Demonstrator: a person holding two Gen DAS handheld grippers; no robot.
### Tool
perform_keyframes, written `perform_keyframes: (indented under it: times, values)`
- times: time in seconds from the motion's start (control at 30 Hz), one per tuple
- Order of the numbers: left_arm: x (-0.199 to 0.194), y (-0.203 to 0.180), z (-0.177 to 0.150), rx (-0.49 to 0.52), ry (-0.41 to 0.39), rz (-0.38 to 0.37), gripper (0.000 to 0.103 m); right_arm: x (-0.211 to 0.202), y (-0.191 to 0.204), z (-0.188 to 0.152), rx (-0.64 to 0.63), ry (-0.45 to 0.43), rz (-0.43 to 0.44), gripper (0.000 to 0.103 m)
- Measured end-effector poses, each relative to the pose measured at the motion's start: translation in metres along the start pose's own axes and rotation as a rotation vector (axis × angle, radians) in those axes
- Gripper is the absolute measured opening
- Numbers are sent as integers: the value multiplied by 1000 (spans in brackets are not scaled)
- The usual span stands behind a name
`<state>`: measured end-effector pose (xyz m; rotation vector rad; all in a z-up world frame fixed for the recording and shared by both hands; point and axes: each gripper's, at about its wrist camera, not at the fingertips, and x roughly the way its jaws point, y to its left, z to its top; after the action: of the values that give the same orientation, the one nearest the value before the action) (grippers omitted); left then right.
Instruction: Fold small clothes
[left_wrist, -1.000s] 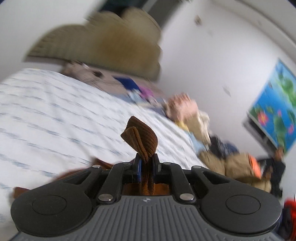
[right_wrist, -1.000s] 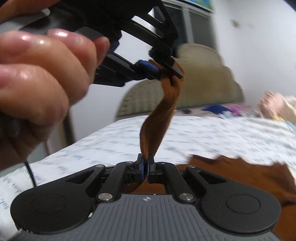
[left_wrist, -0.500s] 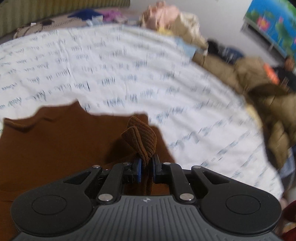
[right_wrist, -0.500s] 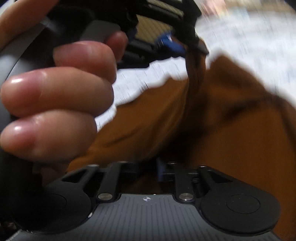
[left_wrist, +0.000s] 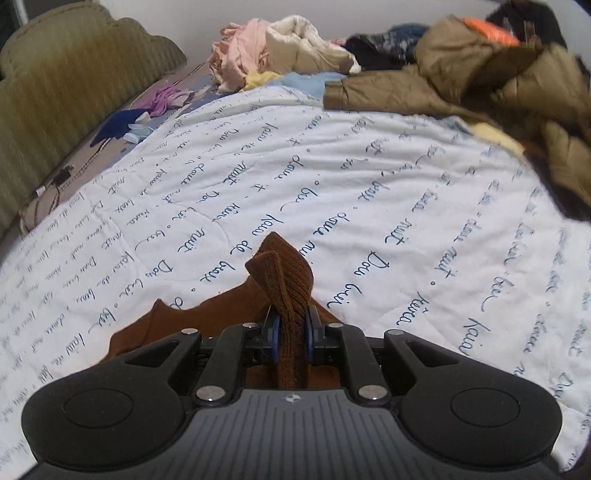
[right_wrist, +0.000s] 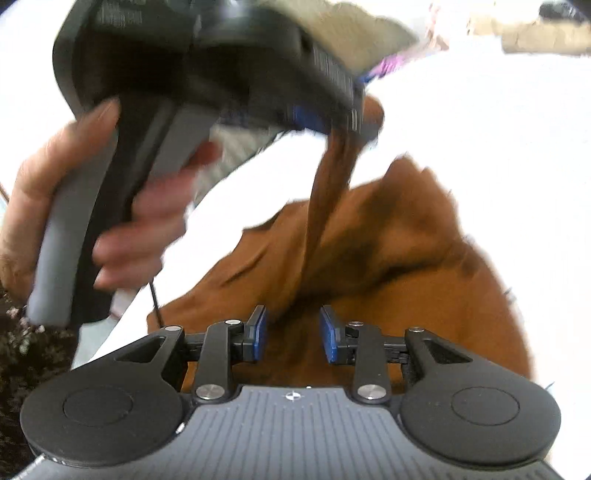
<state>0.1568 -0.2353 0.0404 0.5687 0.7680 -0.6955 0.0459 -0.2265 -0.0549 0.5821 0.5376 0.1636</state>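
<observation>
A: How are the two tongs seen?

B: The left gripper (left_wrist: 291, 334) is closed tight on a ribbed strip of the brown garment (left_wrist: 284, 280). The strip is pinched between the blue pads (left_wrist: 274, 332), and a folded end of it stands up past the fingertips. The right gripper (right_wrist: 293, 338) is held wide apart, and nothing is clamped between its blue pads (right_wrist: 329, 338). Brown cloth is seen through the gap, but whether it is touched by the pads cannot be told.

A: Where is the garment placed relative to them?

B: In the right wrist view, the brown garment (right_wrist: 406, 258) is spread on the bed, below and in front of the open right gripper. From it a narrow band of cloth is pulled up to the left gripper (right_wrist: 343, 122), which is carried by the left hand (right_wrist: 74, 221) above and to the left. This view is blurred, so fine detail is not given. In the left wrist view, only a small part of the garment is visible, just beside the closed fingers, lying on the white quilt (left_wrist: 369, 177).

A: What can be said of materials and shapes?

B: The clamped strip is a ribbed knit, dark brown; the rest looks smoother and more orange-brown. The quilt is white, stitched, and printed with blue handwriting. A pile of clothes (left_wrist: 280, 48) and an olive padded jacket (left_wrist: 461, 81) are seen at the far edge. An olive ribbed headboard (left_wrist: 66, 103) with a scalloped top is at the left.
</observation>
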Motion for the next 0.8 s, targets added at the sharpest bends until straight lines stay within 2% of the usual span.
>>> perform_keyframes:
  times: [0.1,0.17,0.23,0.27,0.3,0.33,0.47,0.57,0.67,0.77,0.8]
  values:
    - [11,-17,2,39,18,43,13,-12,-11,6,-19,-10,-50,38]
    - [11,-19,0,25,-1,25,16,-16,-17,7,-27,-18,-64,38]
    - [13,-16,-1,-32,15,-40,35,-23,-23,6,-25,-21,-73,39]
    - [13,-12,1,-70,32,-69,64,-32,-28,8,-26,-20,-77,40]
    - [12,-7,1,-107,36,-97,88,-33,-30,8,-23,-22,-88,40]
    - [8,-2,0,-150,26,-113,91,-33,-32,10,-21,-23,-94,40]
    - [-20,12,-4,-166,-47,-38,91,-39,-39,14,-3,-41,-115,41]
    - [-44,30,-21,-191,-68,-3,91,-39,-50,25,28,-47,-118,41]
    - [-64,66,-62,-284,-66,35,91,-31,-56,34,79,-12,-83,41]
    - [-88,113,-123,-417,-85,94,91,-15,-46,38,53,62,-11,41]
    - [-96,129,-143,-468,-88,118,91,-13,-35,29,35,85,7,41]
